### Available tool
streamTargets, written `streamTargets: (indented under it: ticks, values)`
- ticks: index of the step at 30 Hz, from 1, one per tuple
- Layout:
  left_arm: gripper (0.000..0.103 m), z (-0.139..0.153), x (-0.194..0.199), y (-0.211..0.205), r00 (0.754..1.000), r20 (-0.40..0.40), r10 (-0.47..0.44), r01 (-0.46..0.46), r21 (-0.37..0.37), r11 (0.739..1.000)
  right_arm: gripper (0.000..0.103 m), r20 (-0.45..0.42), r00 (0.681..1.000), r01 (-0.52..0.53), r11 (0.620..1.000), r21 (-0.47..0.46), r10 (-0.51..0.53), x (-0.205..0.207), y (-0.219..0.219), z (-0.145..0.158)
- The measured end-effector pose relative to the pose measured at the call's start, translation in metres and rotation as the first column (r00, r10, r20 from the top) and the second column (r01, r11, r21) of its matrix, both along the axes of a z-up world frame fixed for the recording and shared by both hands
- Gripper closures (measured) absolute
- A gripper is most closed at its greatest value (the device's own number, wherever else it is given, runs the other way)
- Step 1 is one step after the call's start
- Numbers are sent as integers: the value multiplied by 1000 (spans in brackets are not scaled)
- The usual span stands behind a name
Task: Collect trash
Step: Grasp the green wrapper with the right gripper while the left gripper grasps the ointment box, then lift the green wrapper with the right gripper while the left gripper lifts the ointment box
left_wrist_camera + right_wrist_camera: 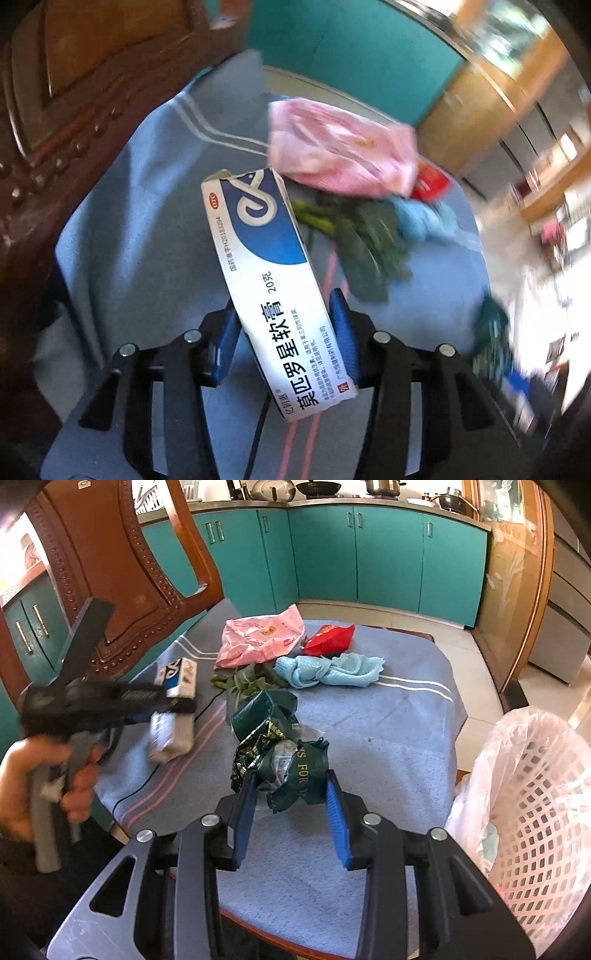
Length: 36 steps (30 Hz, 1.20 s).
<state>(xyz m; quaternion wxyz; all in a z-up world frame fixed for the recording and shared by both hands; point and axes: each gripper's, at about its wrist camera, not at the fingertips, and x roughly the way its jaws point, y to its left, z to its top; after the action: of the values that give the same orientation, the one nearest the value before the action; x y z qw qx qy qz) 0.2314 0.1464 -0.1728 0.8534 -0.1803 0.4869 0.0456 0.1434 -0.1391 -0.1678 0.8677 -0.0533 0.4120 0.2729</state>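
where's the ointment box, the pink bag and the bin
ointment box (273, 280): left wrist view, middle of its printed face
pink bag (258, 638): right wrist view, middle of the bag
bin (543, 812): right wrist view, its lattice wall

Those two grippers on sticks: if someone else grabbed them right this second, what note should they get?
Left gripper: shut on the blue-and-white ointment box, lifted over the table.
Right gripper: shut on the crumpled dark green wrapper.
White bin, lined with a bag, stands at the table's right; something pale already lies inside.
Left on the blue tablecloth: pink plastic bag, red packet, light blue cloth, green leaves.
Next, probably: drop both held items in the bin.
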Motion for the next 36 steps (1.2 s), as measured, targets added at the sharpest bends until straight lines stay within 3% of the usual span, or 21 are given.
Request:
streamTargets:
  ticks: [4, 9, 21, 24, 26, 31, 36]
  values:
    - [55, 9, -18, -18, 991, 2, -134, 133, 93, 987, 66, 5, 1000, 15, 1000, -4, -15, 3, 1, 1]
    - [55, 10, -34, -25, 978, -17, -206, 206, 172, 963, 66, -3, 1000, 16, 1000, -3, -16, 4, 5, -2]
    - [53, -6, -31, -11, 989, -56, -139, 146, 162, 976, 66, -12, 1000, 22, 1000, -18, -22, 5, 9, -7]
    - [45, -6, -34, -6, 991, -53, -125, 132, 157, 979, 66, -22, 999, 25, 1000, -16, -25, 7, 10, -8]
    - [35, -3, -39, -3, 991, -45, -124, 130, 156, 979, 64, -26, 999, 31, 999, -16, -32, 8, 10, -9]
    - [30, -2, -41, -2, 993, -42, -114, 119, 156, 981, 45, -18, 999, 45, 999, -9, -45, 9, 11, -7]
    - [24, -6, -36, -1, 995, -56, -85, 93, 165, 982, 35, -13, 998, 60, 998, -8, -60, 12, 10, -7]
